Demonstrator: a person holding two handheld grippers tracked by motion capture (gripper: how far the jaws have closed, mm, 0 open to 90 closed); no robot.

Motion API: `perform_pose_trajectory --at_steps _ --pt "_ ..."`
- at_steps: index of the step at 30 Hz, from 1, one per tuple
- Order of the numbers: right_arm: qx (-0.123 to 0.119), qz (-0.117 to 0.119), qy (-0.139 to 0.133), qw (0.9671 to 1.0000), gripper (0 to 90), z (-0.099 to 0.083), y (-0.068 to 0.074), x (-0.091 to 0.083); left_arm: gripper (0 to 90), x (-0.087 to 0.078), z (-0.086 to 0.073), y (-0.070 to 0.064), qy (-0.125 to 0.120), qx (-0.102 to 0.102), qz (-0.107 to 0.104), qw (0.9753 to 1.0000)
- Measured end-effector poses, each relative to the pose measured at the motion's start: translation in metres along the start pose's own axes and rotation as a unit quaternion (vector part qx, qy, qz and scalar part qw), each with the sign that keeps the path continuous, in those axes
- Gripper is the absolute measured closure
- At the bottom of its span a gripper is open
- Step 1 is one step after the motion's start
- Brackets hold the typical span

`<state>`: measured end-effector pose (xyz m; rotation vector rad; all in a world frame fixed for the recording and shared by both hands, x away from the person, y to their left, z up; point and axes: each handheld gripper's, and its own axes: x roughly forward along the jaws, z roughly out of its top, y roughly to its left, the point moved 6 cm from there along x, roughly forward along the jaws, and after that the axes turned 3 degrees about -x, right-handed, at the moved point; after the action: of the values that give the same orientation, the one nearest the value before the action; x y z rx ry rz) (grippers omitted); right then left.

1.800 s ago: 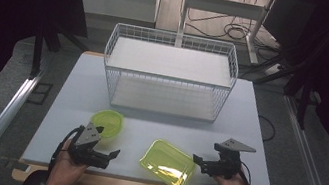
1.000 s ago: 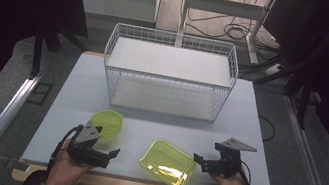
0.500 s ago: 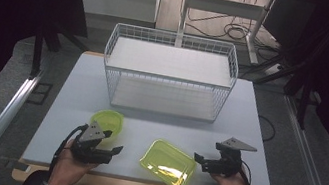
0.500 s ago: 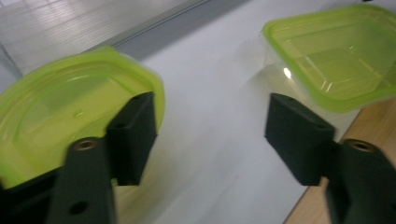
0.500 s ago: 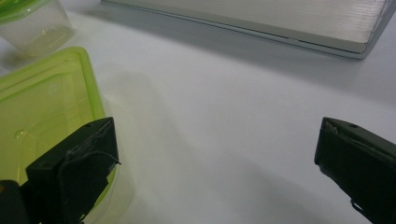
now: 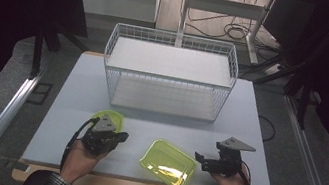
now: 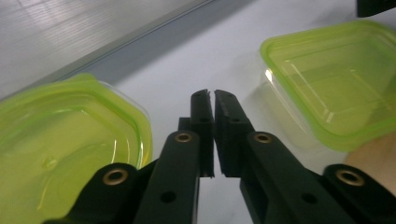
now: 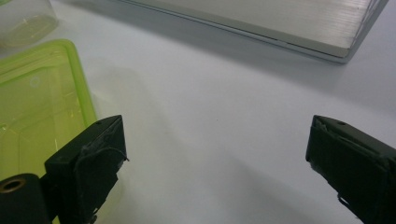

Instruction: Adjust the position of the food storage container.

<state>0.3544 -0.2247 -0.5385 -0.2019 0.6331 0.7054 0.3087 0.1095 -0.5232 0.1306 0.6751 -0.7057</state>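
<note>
Left tool (image 6: 117, 137) closed, empty, between bowl (image 6: 108, 117) and tray (image 6: 168, 163); right tool (image 6: 202, 158) wide open beside tray, on table (image 6: 74, 103).

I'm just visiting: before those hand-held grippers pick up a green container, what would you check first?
1. Left hand-held gripper open enough to grasp: not ok, jaws nearly closed.
2. Right hand-held gripper open: ok, jaws wide apart, nothing between them.
3. Rectangular green container reachable: ok, between both grippers on the table.
4. Round green container free: ok, beside the left gripper.
5. Wire basket holding anything: cannot tell for certain; it looks empty.
</note>
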Motion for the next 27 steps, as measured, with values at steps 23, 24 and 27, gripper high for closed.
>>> perform_pose_trajectory --at_steps 23,24,27 --pt "-0.004 -0.008 0.005 1.0 12.8 0.0 -0.001 -0.001 90.0 0.024 0.002 0.033 0.037 -0.024 0.058 0.9973" --pt "-0.003 -0.008 0.005 0.9999 12.8 0.0 -0.001 -0.001 90.0 0.024 0.002 0.033 0.037 -0.024 0.058 0.9973" --pt "-0.002 -0.007 0.005 1.0 13.0 0.0 -0.001 -0.002 90.0 0.02 -0.001 0.042 0.031 -0.043 0.064 0.9965"
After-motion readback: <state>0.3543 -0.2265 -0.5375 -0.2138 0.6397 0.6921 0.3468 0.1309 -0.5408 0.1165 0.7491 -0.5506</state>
